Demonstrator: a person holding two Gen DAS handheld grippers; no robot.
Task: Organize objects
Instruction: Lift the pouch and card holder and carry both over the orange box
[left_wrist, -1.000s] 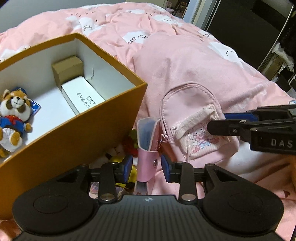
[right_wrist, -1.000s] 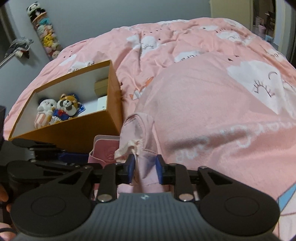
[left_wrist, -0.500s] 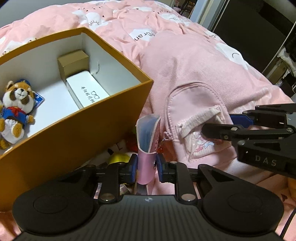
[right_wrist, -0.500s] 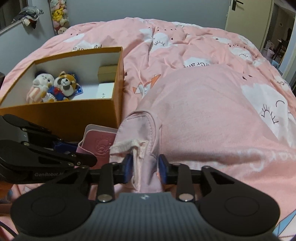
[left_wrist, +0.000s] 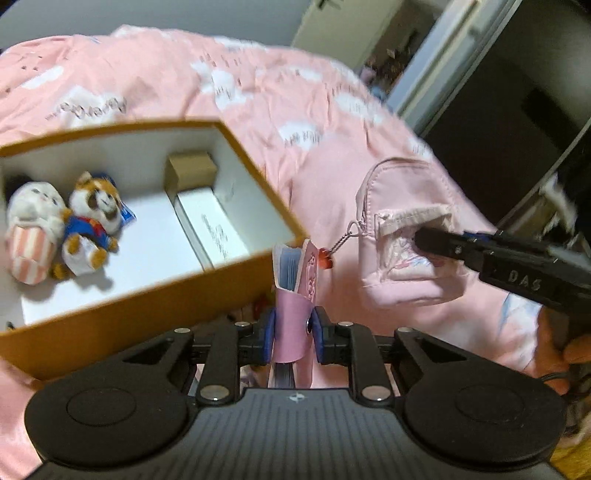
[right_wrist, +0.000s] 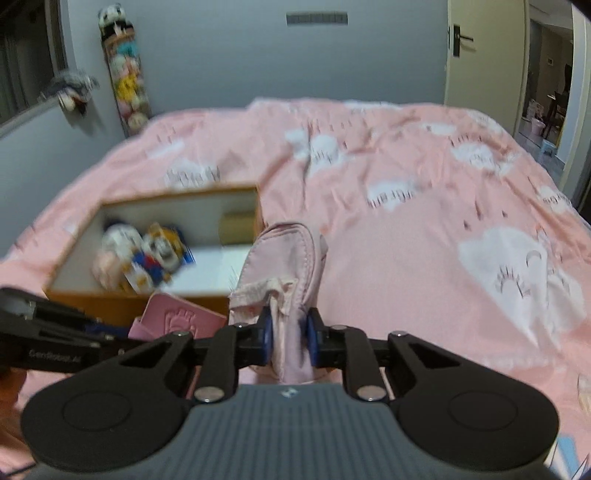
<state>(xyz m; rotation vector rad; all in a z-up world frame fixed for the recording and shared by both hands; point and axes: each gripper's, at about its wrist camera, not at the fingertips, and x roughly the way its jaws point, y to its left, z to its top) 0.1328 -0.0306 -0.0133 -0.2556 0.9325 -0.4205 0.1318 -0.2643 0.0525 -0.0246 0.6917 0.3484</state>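
Partly done, by the look of it. The orange box (left_wrist: 122, 295) on the bed (right_wrist: 424, 229) holds two plush toys (left_wrist: 62, 229), a white case (left_wrist: 210, 225) along its right wall and a small brown carton (left_wrist: 190, 171) in the far right corner. Left to stow: pink card wallet (left_wrist: 293, 321), clamped upright in the left gripper (left_wrist: 293, 334) just off the box's near right corner, and the small pink backpack (right_wrist: 284, 280), pinched by the right gripper (right_wrist: 288, 341) right of the box. Both are off the bed.
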